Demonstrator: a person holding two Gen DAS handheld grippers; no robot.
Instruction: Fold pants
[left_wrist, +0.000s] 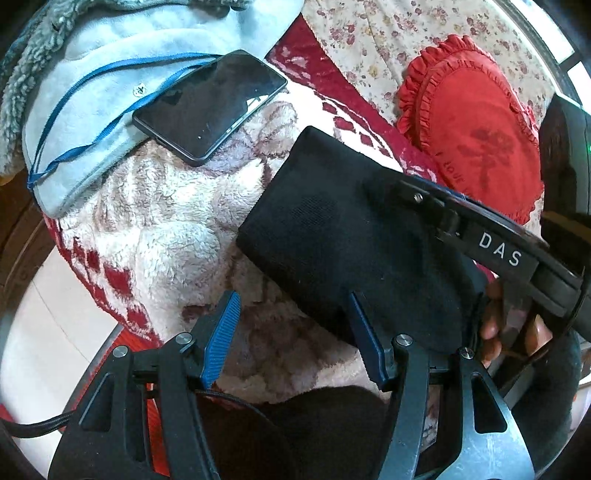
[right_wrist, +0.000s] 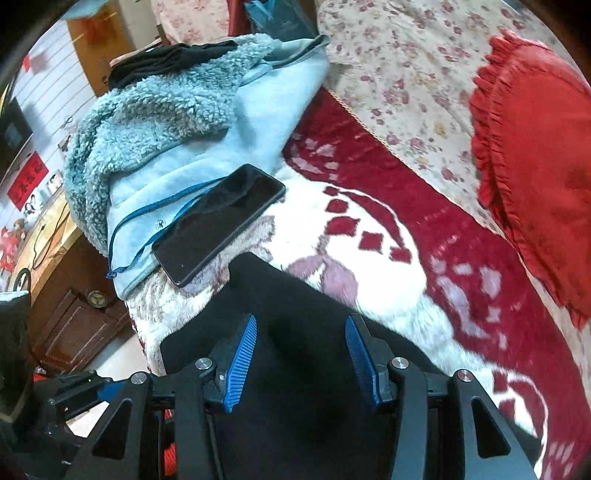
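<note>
The black pants lie folded into a compact rectangle on a fluffy red and white blanket. My left gripper is open, its blue-padded fingers just short of the near edge of the pants, holding nothing. My right gripper shows in the left wrist view as a black finger marked DAS lying over the right side of the pants. In the right wrist view the right gripper is open above the pants, with dark cloth between and under the fingers but not pinched.
A black phone lies on a light blue fleece jacket with a blue cord, at the far left. A red frilled heart pillow rests on a floral sheet at the right. The bed edge and floor are at the left.
</note>
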